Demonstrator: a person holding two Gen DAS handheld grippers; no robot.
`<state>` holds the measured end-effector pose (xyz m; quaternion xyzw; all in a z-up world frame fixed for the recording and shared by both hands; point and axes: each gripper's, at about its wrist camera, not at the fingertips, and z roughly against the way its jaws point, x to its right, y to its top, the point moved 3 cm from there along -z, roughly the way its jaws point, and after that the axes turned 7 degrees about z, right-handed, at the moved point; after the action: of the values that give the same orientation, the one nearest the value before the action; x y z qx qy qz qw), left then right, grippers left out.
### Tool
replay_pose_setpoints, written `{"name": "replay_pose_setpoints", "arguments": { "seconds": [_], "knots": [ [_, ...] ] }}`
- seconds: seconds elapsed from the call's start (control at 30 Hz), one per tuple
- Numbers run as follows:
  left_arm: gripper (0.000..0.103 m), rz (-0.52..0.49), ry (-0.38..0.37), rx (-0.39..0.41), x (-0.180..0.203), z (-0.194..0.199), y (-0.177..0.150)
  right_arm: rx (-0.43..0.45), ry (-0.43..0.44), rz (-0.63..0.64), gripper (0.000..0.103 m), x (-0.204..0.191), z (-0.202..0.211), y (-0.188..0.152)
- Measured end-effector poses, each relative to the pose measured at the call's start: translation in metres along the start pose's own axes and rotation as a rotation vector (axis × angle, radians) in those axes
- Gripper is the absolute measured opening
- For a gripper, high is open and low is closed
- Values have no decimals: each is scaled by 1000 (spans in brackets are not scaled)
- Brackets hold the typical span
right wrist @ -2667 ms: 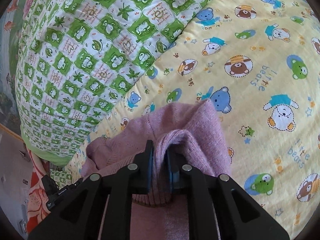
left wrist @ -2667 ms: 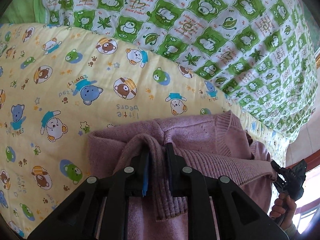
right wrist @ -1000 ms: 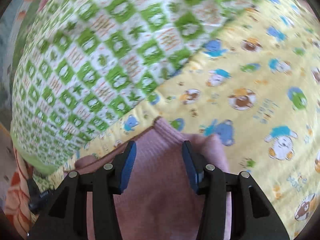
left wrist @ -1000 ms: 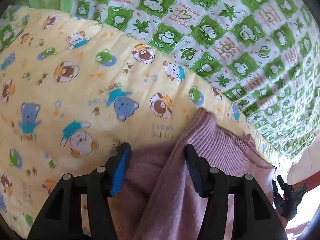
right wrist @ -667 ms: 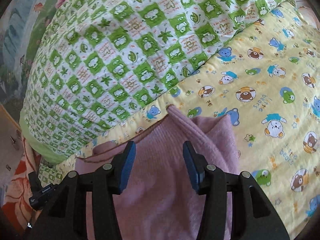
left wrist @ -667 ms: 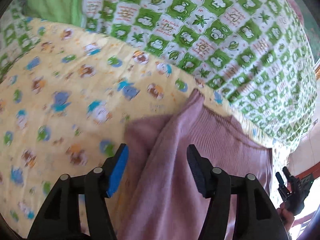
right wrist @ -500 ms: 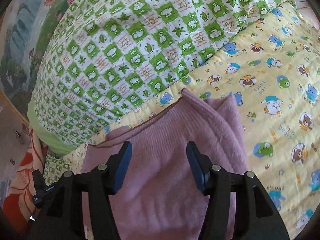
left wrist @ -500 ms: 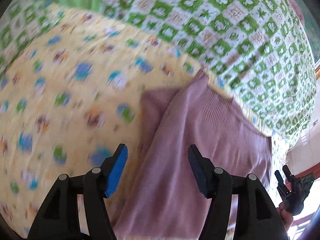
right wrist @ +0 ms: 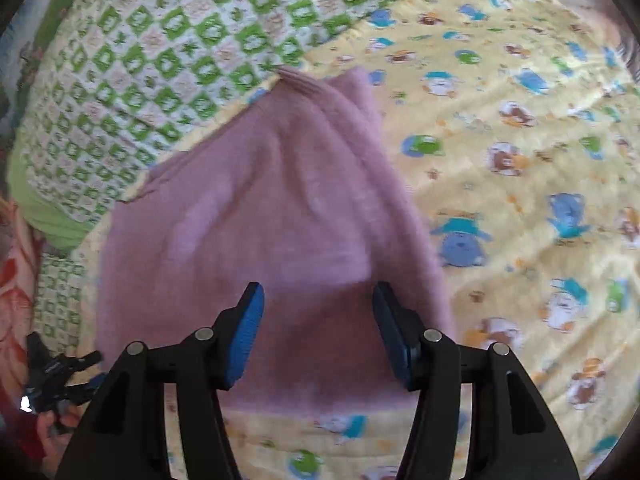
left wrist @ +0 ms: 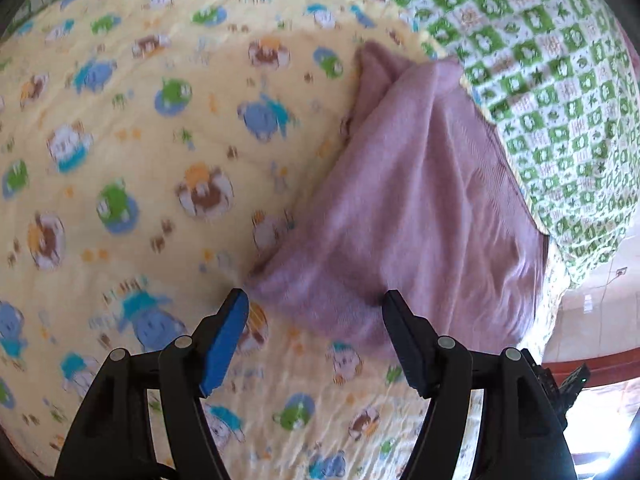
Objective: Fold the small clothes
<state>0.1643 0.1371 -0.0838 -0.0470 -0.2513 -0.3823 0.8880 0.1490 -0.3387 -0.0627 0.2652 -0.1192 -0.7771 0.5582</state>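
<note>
Item one — pink knit garment (left wrist: 420, 208), ribbed in texture, lying folded on the yellow bear-print blanket (left wrist: 160, 140). Its far edge runs along the border of the green-and-white checked quilt (left wrist: 560, 80), which we see covering the garment's edge in the left wrist view. One narrow ribbed corner points toward that quilt; the near hem lies just ahead of both tools. Surface shows soft creases.

Item two — left gripper (left wrist: 314, 334): jaws spread wide, nothing between them, blue pads (left wrist: 224, 340) visible on the inner face. We find it above the blanket at the near corner of the garment, apart from the cloth.

Item three — right gripper (right wrist: 318, 330): jaws likewise spread, holding nothing, positioned over the near part of the garment (right wrist: 256, 216). Whether its tips touch the knit we cannot tell.

Item four — each wrist view catches the other tool at the frame's edge, dark and small. Both views are motion-blurred; print details on the blanket (right wrist: 520, 160) and quilt (right wrist: 160, 60) are soft.
</note>
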Motion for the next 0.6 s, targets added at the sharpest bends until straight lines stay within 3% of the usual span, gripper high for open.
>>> {"name": "replay_pose_setpoints", "arguments": {
  "seconds": [0.03,0.13,0.47,0.57,0.6],
  "knots": [
    [72,11,-10,-10,0,-3,-4,-3,-42,-18,58,10,2,-2],
    [77,57,-44,-17,0,-7,-7,31,18,-121,58,26,15,-4],
    [75,209,-76,46,7,-20,12,73,97,-29,58,-11,33,2],
    [57,181,-43,73,14,-22,15,74,102,0,58,-20,32,3],
    [42,169,-41,73,17,-22,16,75,98,4,58,-20,33,3]
  ]
}}
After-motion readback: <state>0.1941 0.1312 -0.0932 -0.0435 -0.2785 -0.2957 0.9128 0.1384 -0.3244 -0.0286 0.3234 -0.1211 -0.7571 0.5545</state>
